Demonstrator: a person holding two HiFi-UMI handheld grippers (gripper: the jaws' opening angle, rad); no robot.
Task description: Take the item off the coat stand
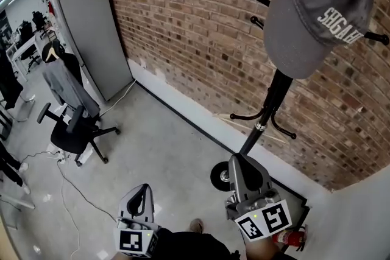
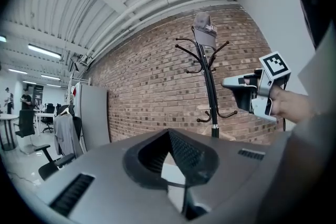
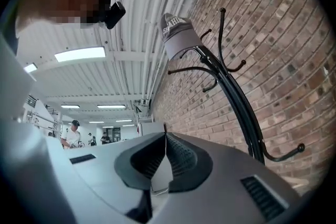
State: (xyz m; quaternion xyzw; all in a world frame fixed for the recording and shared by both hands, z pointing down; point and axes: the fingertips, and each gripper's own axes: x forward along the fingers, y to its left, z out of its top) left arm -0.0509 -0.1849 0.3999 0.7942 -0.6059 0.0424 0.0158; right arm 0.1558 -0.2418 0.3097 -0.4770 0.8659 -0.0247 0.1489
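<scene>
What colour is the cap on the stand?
Grey cap, white letters; clearest in the head view.

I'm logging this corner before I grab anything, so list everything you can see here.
cap: one, grey with white lettering, on top of the coat stand
coat stand: one, black, in front of the brick wall
brick wall: one, red-brown, behind the stand
panel: one, grey, leaning on the wall at left
office chair: one, black, on the floor at left
garment: one, grey, hanging by the chair
cable: one, pale, trailing over the floor
fire extinguisher: one, red, low at right, partly hidden
left tool: one, grey, jaws together, empty
right tool: one, grey, jaws together, empty, below the cap
</scene>
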